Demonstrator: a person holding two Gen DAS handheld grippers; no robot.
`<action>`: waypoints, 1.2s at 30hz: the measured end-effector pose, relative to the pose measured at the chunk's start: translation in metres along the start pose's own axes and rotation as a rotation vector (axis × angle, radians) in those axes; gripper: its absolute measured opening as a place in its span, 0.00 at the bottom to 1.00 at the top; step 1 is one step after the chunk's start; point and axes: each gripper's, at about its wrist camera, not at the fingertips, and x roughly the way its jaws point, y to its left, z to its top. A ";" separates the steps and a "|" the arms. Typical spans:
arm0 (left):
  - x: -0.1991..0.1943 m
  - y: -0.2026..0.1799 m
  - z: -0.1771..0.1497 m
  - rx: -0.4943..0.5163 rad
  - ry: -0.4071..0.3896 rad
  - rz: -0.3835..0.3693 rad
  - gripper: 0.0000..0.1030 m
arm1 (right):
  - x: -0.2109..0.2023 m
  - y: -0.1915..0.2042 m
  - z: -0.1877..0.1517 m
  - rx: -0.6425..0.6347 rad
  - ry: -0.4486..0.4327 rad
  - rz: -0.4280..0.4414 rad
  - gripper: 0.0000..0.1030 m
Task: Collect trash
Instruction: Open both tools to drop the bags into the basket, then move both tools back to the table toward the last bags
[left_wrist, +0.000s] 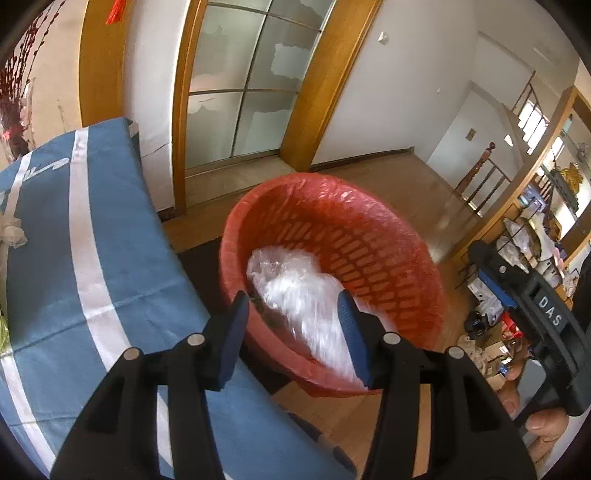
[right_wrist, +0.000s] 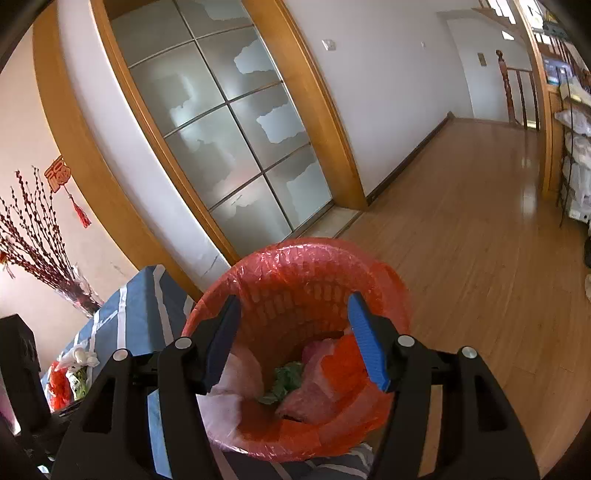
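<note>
A red slotted trash basket (left_wrist: 369, 236) lined with a red plastic bag stands on the floor beside the table. My left gripper (left_wrist: 293, 325) is open above its near rim; a blurred clear plastic bag (left_wrist: 295, 291) lies between the jaws, over the basket, not gripped. My right gripper (right_wrist: 295, 339) is open and empty over the same basket (right_wrist: 306, 273). Inside the basket are a white bag (right_wrist: 236, 380), green scraps (right_wrist: 284, 380) and pinkish plastic (right_wrist: 317, 391). The right gripper's body shows in the left wrist view (left_wrist: 532, 314).
A table with a blue and white striped cloth (left_wrist: 92, 258) is left of the basket, with crumpled white tissue (left_wrist: 13, 232) on it. More trash, red and white bags (right_wrist: 70, 373), lies on it. A vase of red branches (right_wrist: 37, 240) and a frosted glass door (right_wrist: 229, 133) stand behind.
</note>
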 end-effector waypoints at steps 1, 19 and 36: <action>-0.003 -0.002 -0.001 0.012 -0.009 0.006 0.49 | -0.003 0.000 0.001 -0.014 -0.008 -0.007 0.59; -0.101 0.098 -0.032 -0.091 -0.144 0.276 0.65 | -0.021 0.060 -0.017 -0.174 0.005 0.088 0.62; -0.176 0.247 -0.057 -0.280 -0.208 0.591 0.68 | -0.012 0.157 -0.064 -0.367 0.105 0.224 0.62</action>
